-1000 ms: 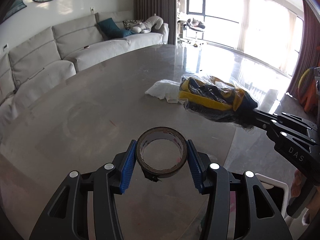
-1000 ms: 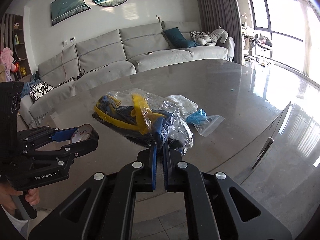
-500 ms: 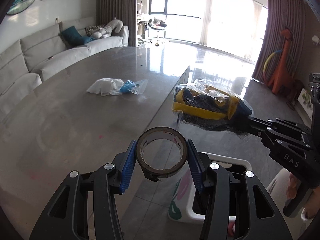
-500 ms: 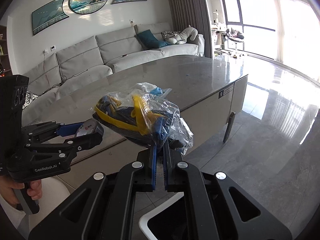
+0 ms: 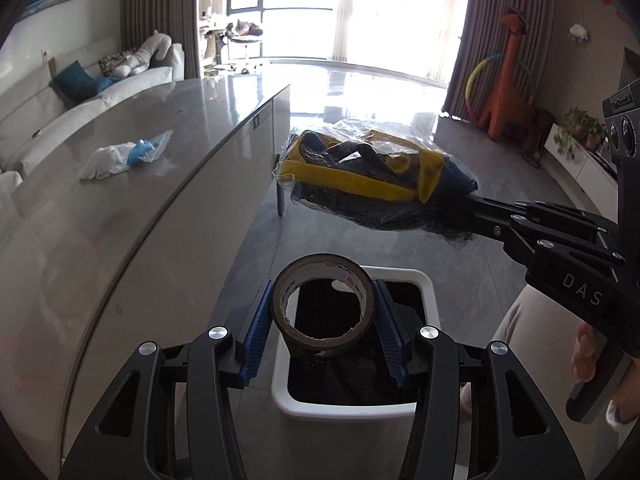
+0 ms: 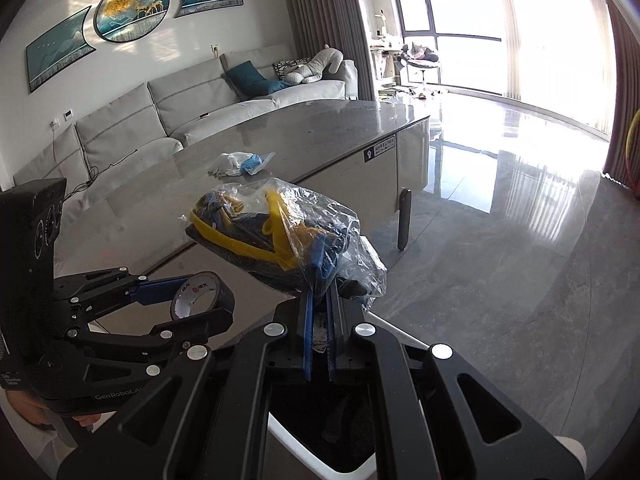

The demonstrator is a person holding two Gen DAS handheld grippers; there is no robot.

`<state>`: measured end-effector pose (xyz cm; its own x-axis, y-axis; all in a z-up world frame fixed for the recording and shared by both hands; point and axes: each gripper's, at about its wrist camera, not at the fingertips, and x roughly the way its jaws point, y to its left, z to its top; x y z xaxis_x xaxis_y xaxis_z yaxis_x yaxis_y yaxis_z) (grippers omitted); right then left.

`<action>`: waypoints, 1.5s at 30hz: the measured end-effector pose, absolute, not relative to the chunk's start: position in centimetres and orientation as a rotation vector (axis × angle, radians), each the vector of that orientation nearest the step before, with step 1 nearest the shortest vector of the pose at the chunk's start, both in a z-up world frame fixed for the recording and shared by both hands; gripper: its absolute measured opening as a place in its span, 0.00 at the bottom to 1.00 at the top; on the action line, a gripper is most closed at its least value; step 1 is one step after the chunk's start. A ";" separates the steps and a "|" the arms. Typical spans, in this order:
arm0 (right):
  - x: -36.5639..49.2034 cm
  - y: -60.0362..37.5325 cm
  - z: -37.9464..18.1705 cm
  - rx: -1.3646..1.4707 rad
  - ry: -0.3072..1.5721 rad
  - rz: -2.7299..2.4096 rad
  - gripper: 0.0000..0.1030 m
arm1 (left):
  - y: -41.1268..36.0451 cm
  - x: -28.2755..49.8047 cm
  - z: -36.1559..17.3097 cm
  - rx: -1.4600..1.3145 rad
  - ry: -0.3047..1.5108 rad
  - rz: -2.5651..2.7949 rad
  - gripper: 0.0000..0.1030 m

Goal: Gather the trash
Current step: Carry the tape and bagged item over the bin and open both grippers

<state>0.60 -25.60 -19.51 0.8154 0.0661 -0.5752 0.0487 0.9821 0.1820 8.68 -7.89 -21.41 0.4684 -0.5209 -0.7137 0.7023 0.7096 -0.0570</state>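
Left gripper holds a nearly used-up tape roll between its blue pads, the jaws standing about half open around the ring, and the hole of the roll faces the camera. Taking the white bin on the floor as the landmark, this roll hangs directly above the dark opening of the bin, so I judge that simply opening the jaws would let it fall inside. Left of the bin stands the grey table, and on its top, well apart from both grippers, lie still a white crumpled tissue and a small blue scrap in clear film touching each other. Right of the tape, the right gripper has its jaws closed almost fully on the edge of a clear plastic bag with yellow and dark blue contents. The long axis of the bag runs out forward from the fingers, roughly level. In the left wrist view the bag hangs above and beyond the far rim of the bin, not over the opening, so the left hand is nearer to a drop. It seems the right one must come back toward the bin, or tip downward, before it lets go.
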 end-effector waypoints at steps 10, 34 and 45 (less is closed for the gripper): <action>-0.4 -26.9 -23.0 0.244 0.656 -0.017 0.07 | -10.7 7.5 -24.4 0.323 0.785 -0.833 0.47; -0.4 -28.5 -24.9 0.285 0.696 -0.057 0.10 | -14.2 8.2 -28.9 0.469 0.892 -0.751 0.95; 1.5 -26.4 -26.9 0.240 0.773 -0.015 0.22 | -10.2 10.0 -25.4 0.379 0.836 -0.648 0.95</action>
